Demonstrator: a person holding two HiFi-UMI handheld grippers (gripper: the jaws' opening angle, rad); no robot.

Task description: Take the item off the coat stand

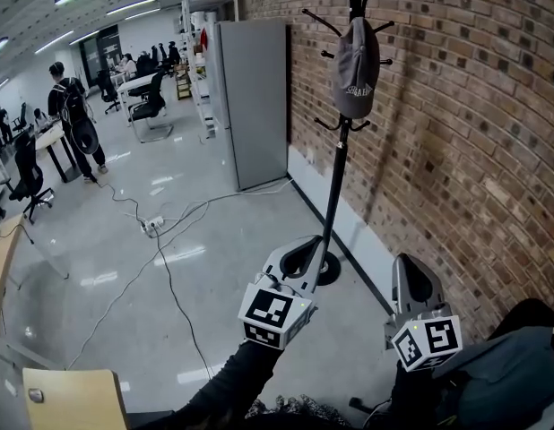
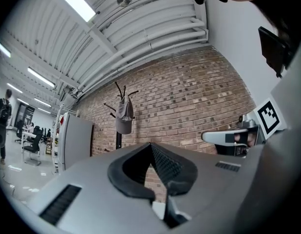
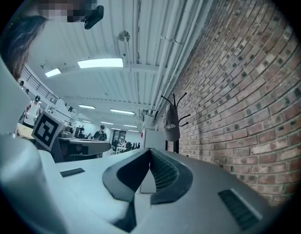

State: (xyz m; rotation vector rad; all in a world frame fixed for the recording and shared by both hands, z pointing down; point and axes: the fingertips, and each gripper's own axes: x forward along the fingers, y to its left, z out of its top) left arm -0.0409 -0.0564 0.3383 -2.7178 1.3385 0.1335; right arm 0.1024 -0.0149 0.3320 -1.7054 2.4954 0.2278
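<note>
A grey cap [image 1: 356, 68] hangs on an upper hook of the black coat stand [image 1: 334, 195], which stands against the brick wall. Both grippers are held low, well short of the cap. My left gripper [image 1: 298, 256] points toward the stand's base, shut and empty. My right gripper [image 1: 412, 280] sits to its right, also shut with nothing in it. In the left gripper view the cap [image 2: 124, 118] shows far beyond the closed jaws of the left gripper [image 2: 150, 146]. The right gripper view has the cap [image 3: 171, 123] above the tip of the right gripper [image 3: 150, 151].
The brick wall [image 1: 456, 133] runs along the right. A grey cabinet [image 1: 252, 97] stands behind the stand. Cables [image 1: 160, 249] and a power strip [image 1: 152, 226] lie on the glossy floor. A person [image 1: 75, 119] and office chairs are far left; a wooden tabletop corner [image 1: 71, 399] is near.
</note>
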